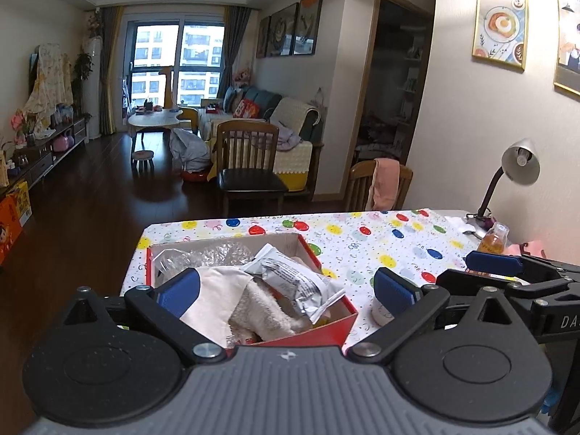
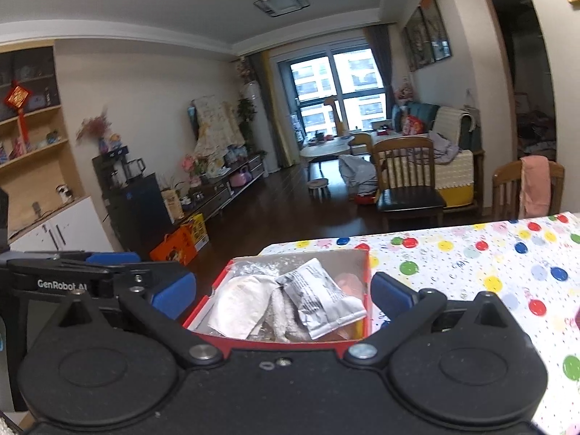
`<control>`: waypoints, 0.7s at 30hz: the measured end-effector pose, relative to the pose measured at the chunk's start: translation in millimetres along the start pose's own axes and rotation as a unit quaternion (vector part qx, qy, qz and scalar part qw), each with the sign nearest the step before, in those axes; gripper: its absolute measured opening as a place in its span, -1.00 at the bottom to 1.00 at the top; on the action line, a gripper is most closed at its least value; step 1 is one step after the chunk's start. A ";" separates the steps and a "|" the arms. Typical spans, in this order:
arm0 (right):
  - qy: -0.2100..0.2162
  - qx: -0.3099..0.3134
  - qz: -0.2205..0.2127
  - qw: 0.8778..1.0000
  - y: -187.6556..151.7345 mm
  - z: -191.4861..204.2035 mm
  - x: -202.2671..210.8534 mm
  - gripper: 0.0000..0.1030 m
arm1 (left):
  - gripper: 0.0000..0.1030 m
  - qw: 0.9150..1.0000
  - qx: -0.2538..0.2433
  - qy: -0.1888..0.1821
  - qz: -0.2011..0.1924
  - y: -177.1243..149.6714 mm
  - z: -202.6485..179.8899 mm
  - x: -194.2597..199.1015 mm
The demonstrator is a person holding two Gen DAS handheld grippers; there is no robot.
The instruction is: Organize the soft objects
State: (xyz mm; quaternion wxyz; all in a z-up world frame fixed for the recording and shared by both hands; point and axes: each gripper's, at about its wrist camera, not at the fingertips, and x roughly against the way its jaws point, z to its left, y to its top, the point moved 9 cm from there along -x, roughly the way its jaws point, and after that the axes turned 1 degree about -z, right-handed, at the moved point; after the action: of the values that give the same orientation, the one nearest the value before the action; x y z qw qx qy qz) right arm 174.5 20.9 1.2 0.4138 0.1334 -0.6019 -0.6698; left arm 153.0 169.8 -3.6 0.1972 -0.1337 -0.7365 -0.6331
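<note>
A red cardboard box stands on the table's near left corner; it also shows in the right wrist view. It holds a white cloth, a fluffy cream towel, a grey-and-white foil packet and clear crumpled plastic. My left gripper is open and empty, hovering over the box. My right gripper is open and empty, also over the box. Each gripper shows at the edge of the other's view.
The table wears a cloth with coloured balloons. A small white cup sits right of the box. A desk lamp and an orange bottle stand at the far right by the wall. Wooden chairs stand beyond the table.
</note>
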 end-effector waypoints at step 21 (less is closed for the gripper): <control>-0.058 0.008 -0.038 0.998 -6.3 -6.3 22.8 1.00 | 0.99 0.999 -0.023 -0.010 -0.024 -12.1 -23.4 13.3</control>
State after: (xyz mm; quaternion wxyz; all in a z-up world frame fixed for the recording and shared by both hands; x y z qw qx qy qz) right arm 162.1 -0.2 1.2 0.3508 0.1204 -0.6248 -0.6870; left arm 138.6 144.1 -5.3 0.1714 -0.1271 -0.7263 -0.6534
